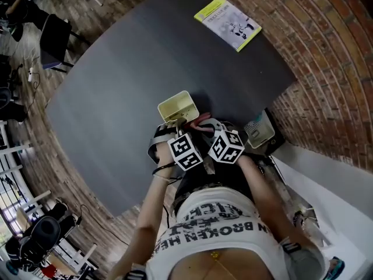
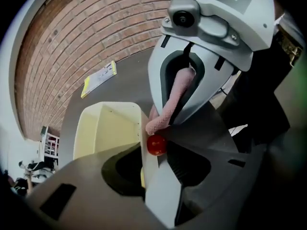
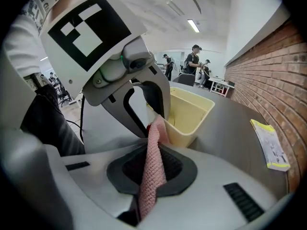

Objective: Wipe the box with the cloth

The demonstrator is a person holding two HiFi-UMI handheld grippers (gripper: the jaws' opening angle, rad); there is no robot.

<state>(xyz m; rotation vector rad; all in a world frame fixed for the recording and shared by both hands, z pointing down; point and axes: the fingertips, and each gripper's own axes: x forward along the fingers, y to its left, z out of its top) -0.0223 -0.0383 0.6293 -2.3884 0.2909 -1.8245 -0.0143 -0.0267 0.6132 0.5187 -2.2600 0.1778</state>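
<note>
Dark grey table [image 1: 116,80] fills most of the head view, smooth and bare around the work. That smoothness is my main worry: the pale yellow plastic box [image 3: 184,131] looks light, so a firm wipe could skid or tip it unless it is steadied first. The box stands upright near the table's near edge, right in front of both grippers. Both gripper views look into it, and nothing lies inside, only bare walls and floor. Well apart, at the table's far side, lies a yellow-and-white booklet [image 1: 228,23].

The left gripper [image 2: 154,158] points steeply down, jaws spread and astride the box's near wall. The wall stands between the pads, but I judge they are not clamping it. If wiping begins before that hold closes, the box probably shifts; if the jaws close crookedly, the thin wall may flex.

The right gripper [image 3: 154,150] is clenched on the pink waffle-weave cloth [image 3: 152,176]. The cloth sticks out past the tips as a narrow folded strip, its end just beside the box's near rim. Such a strip gives little wiping face and could pull out under drag.

Smallest is a red bead-like thing [image 2: 156,145] just beside the wall and the cloth's end. I cannot tell what it belongs to.
</note>
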